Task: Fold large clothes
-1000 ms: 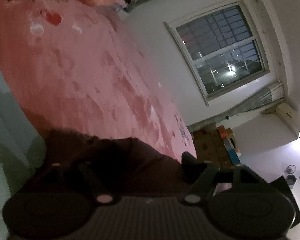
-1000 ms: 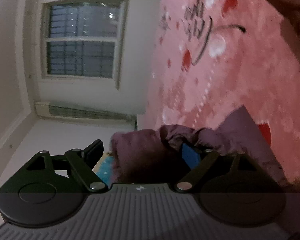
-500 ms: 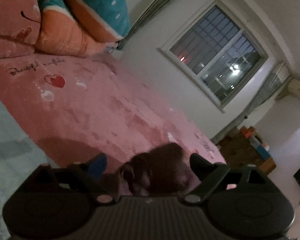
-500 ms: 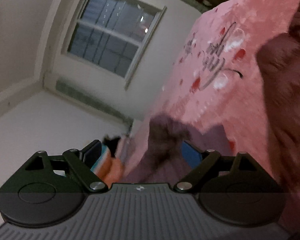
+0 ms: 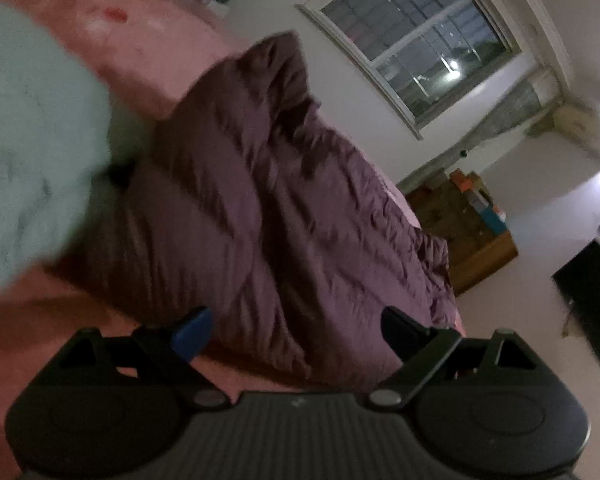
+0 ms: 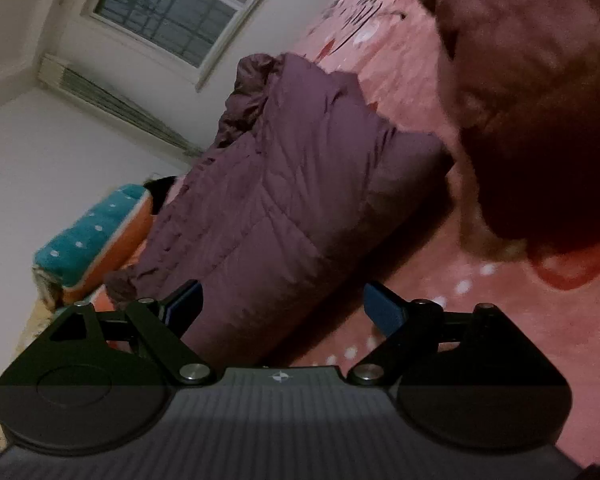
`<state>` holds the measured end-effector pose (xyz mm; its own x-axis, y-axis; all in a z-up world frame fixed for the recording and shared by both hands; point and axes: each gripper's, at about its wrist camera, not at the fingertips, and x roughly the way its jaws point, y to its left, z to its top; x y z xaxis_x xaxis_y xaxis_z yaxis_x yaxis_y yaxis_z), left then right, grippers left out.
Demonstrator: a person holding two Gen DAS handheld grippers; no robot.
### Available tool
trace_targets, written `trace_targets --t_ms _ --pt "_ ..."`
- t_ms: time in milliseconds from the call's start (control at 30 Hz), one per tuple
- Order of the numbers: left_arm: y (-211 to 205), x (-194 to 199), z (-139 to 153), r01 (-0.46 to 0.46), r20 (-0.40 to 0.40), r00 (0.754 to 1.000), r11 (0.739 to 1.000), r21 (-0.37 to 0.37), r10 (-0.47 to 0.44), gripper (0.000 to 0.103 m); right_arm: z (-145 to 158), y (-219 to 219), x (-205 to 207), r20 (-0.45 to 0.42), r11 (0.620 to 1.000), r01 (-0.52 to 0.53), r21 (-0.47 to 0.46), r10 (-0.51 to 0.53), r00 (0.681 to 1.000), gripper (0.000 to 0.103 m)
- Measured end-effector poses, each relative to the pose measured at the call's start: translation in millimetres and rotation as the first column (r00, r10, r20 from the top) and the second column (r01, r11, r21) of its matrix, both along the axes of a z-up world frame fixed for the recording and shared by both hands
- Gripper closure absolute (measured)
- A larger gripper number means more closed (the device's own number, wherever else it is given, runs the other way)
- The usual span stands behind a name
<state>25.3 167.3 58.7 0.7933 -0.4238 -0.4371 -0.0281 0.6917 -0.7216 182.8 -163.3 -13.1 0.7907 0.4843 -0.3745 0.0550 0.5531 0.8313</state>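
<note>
A dark purple quilted padded coat [image 5: 260, 208] lies in a folded heap on the pink bed [image 5: 148, 48]. It also shows in the right wrist view [image 6: 284, 200]. My left gripper [image 5: 296, 332] is open and empty, its fingers just in front of the coat's near edge. My right gripper [image 6: 282, 306] is open and empty, close to the coat's near end, the left finger in front of the fabric. A dark red blurred mass [image 6: 540, 100] fills the upper right of the right wrist view.
A pale green cloth [image 5: 32, 140] lies on the bed at left. A teal and orange pillow [image 6: 96, 240] sits at the bed's head. A window [image 5: 416, 36], a wooden cabinet [image 5: 472, 232] and a dark table [image 5: 592, 296] stand beyond the bed.
Both grippers held purple fabric between their fingers a second ago. Now both are open and drawn back, and the coat lies on the bed as a folded heap.
</note>
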Motion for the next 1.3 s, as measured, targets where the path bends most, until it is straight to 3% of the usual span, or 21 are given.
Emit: trace_targets --t_ms 133,267,467,700,767,800,833,867,933,1033,1300 --pt "-10 8 -23 -0.052 0.001 0.999 0.998 0.025 0.052 0.012 -12 0 17 0.004 1.000 0.022 0.007 -0.022 1.000 0.000" --pt "-7 20 -38 -0.104 0.010 0.994 0.994 -0.029 0.105 0.009 -22 -3 29 0.007 0.997 0.049 0.065 -0.049 0.999 0.000" --pt "-14 39 -47 -0.142 0.047 0.989 0.989 -0.035 0.143 0.002 -29 0 58 0.013 0.996 0.056 0.068 -0.057 0.998 0.000" --pt "-21 48 -51 -0.210 0.072 0.974 0.975 -0.072 0.215 0.004 -17 2 41 0.020 0.999 0.029 0.038 -0.030 0.999 0.000" --pt "-22 46 -50 -0.231 0.069 0.969 0.970 -0.078 0.236 0.016 -16 3 41 0.012 0.999 0.034 0.032 -0.034 0.999 0.006" --pt "-22 46 -48 -0.238 0.060 0.968 0.969 -0.067 0.242 0.030 -14 4 43 0.005 0.999 0.032 0.018 -0.032 0.999 0.012" --pt "-22 47 -46 -0.239 0.053 0.969 0.969 -0.058 0.242 0.044 -12 5 42 0.007 1.000 0.024 0.002 -0.024 1.000 0.027" --pt "-22 46 -44 -0.238 0.049 0.969 0.970 -0.052 0.241 0.051 -9 7 41 0.016 1.000 0.018 -0.013 -0.018 1.000 0.037" --pt "-22 44 -38 -0.242 0.038 0.969 0.969 -0.050 0.244 0.069 3 15 42 0.038 0.997 0.011 -0.073 -0.008 0.999 0.048" --pt "-20 35 -32 -0.245 0.037 0.968 0.969 -0.038 0.246 0.082 21 21 32 0.064 0.991 0.002 -0.131 0.007 0.998 0.059" --pt "-12 5 -9 -0.239 0.030 0.971 0.971 -0.007 0.239 0.090 47 29 -16 0.068 0.979 -0.014 -0.203 0.028 0.997 0.066"
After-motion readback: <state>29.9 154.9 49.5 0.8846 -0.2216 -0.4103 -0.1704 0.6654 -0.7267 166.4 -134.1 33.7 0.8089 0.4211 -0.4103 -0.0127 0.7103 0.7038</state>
